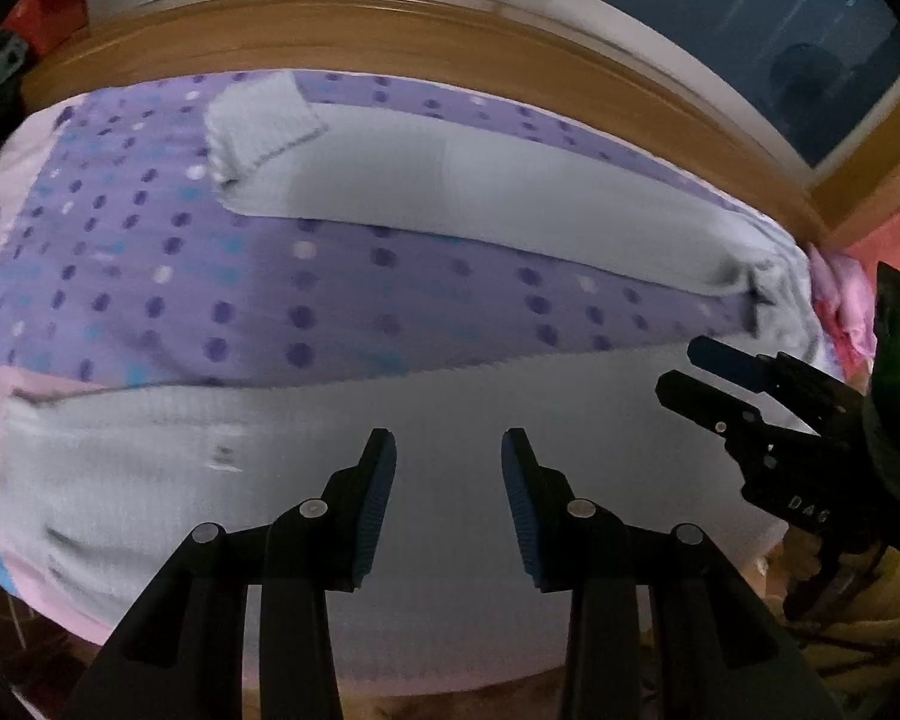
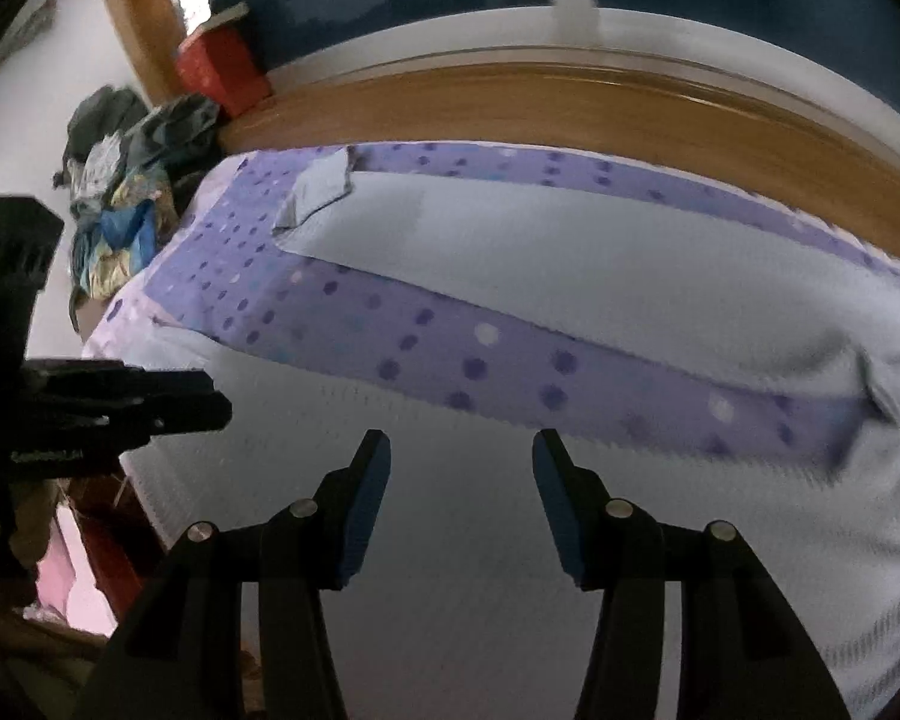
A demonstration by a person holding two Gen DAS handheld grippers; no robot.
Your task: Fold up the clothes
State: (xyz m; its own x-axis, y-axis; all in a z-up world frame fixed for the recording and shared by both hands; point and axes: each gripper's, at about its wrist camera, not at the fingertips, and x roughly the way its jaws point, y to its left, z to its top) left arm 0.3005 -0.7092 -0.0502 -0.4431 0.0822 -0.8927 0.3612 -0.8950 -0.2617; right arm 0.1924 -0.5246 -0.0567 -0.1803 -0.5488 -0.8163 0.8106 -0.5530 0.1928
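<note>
While both tools hang over the pale grey trousers (image 1: 450, 180) spread on the dotted bedsheet (image 1: 150, 276), no fold is seen to be under way, and the step is judged to be a reach between folds. The left tool (image 1: 449, 468) is held apart with nothing between its pads, and the right tool (image 2: 461, 468) likewise. One trouser leg lies directly beneath both tools; the other stretches beyond, toward the wooden bed frame (image 1: 390, 30), with its cuff (image 1: 258, 120) turned back. A grasp on an edge of the near leg is called for next.
</note>
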